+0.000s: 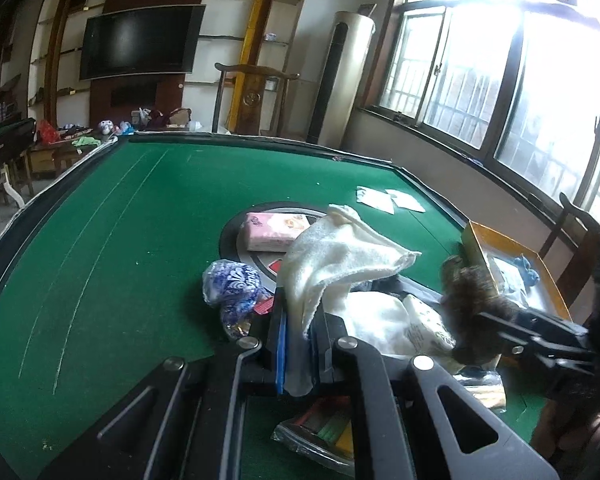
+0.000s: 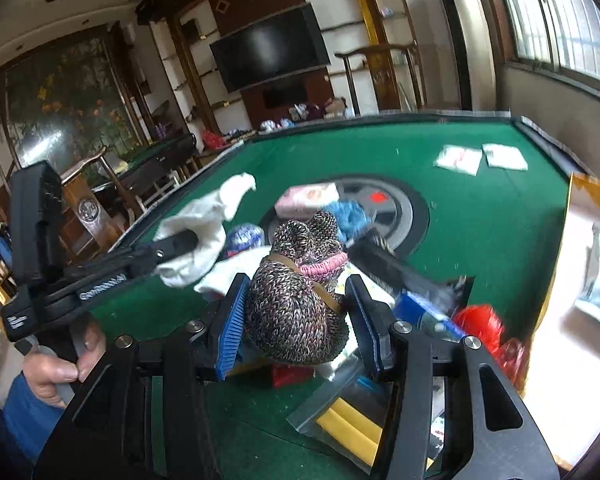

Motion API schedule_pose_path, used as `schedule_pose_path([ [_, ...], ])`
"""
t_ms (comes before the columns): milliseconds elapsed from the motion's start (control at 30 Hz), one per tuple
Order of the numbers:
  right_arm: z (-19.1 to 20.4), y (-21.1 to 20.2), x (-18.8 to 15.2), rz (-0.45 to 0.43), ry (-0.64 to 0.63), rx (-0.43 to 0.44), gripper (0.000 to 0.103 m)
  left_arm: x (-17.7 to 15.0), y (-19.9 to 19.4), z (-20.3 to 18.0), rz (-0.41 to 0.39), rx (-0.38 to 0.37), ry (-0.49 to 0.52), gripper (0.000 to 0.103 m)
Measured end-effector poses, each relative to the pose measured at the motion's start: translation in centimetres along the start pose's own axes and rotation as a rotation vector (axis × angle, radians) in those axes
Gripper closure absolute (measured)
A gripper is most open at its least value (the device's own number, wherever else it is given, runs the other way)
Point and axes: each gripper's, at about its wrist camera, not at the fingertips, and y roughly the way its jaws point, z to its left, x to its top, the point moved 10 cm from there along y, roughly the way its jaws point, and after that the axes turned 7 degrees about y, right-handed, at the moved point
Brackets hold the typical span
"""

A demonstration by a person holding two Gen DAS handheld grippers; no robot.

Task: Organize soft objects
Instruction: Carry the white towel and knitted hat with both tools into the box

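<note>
Left wrist view: green felt worktop [image 1: 100,220] fills most of the frame, round grey disc [image 1: 260,256] set in its middle. Open cardboard box [image 1: 500,252] at the right edge of the worktop, something blue inside, contents otherwise hard to read. Left hand-held gripper [image 1: 298,340] is fully closed, pinching a white towel [image 1: 332,256]; cloth is lifted off the surface and flops over above the jaws. Right hand-held gripper [image 1: 476,312] comes in from the right, clamped around a knitted brown-speckled bundle [image 1: 468,288], partly closed since the bundle fills the gap between the pads. Pink tissue pack [image 1: 276,230] lies on the disc behind the towel. Blue-and-white printed plastic bag [image 1: 232,284] just left of the left gripper. More white fabric [image 1: 380,316] heaped under and between the two grippers. Clear bag with coloured items [image 1: 324,428] lies near the bottom edge. Two flat white packets [image 1: 388,198] well apart near the far right corner. Right wrist view: same knitted bundle [image 2: 296,300] sits between the blue pads [image 2: 232,328], pink knit band [image 2: 324,266] showing at its top, brown strap across it. Towel [image 2: 204,220] hangs from the left gripper [image 2: 180,242] at left, off the worktop [image 2: 480,216]. A hand [image 2: 60,368] grips the left gripper's handle, blue sleeve below. Red crumpled plastic [image 2: 480,324] at right, clear bag with yellow contents [image 2: 352,428] at bottom.
</note>
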Motion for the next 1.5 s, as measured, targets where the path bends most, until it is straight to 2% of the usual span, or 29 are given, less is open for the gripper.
schedule_pose_path([
  [233,-1.1,-0.5,0.3,-0.019,0.04,0.016,0.054,-0.1,0.0,-0.7,-0.004,-0.003,0.023,0.096],
  [533,-2.2,-1.4,0.7,-0.053,0.066,-0.015,0.054,-0.3,0.2,-1.9,-0.002,-0.014,0.059,0.096],
  [733,-4.2,-3.0,2.2,-0.127,0.099,-0.057,0.054,0.2,0.5,-4.3,0.005,-0.073,0.048,0.096],
  [867,-6.7,-4.8,3.6,-0.178,0.157,-0.099,0.054,1.1,0.6,-7.3,-0.002,-0.108,0.077,0.096],
  [1000,-10.4,-7.5,5.5,-0.235,0.279,-0.148,0.054,2.6,1.5,-11.6,0.01,-0.164,0.124,0.095],
  [1167,-17.0,-11.1,6.5,-0.272,0.425,-0.289,0.054,3.1,3.7,-18.4,0.074,-0.28,0.129,0.095],
  [1300,-23.4,-14.2,4.4,-0.277,0.572,-0.454,0.054,1.7,5.2,-24.3,0.153,-0.39,0.129,0.095],
  [1400,-26.1,-15.4,2.1,-0.248,0.669,-0.481,0.054,0.0,6.1,-27.6,0.191,-0.425,0.169,0.095],
  [1500,-26.9,-15.5,1.0,-0.219,0.694,-0.499,0.054,-2.1,7.3,-29.2,0.241,-0.438,0.2,0.095],
])
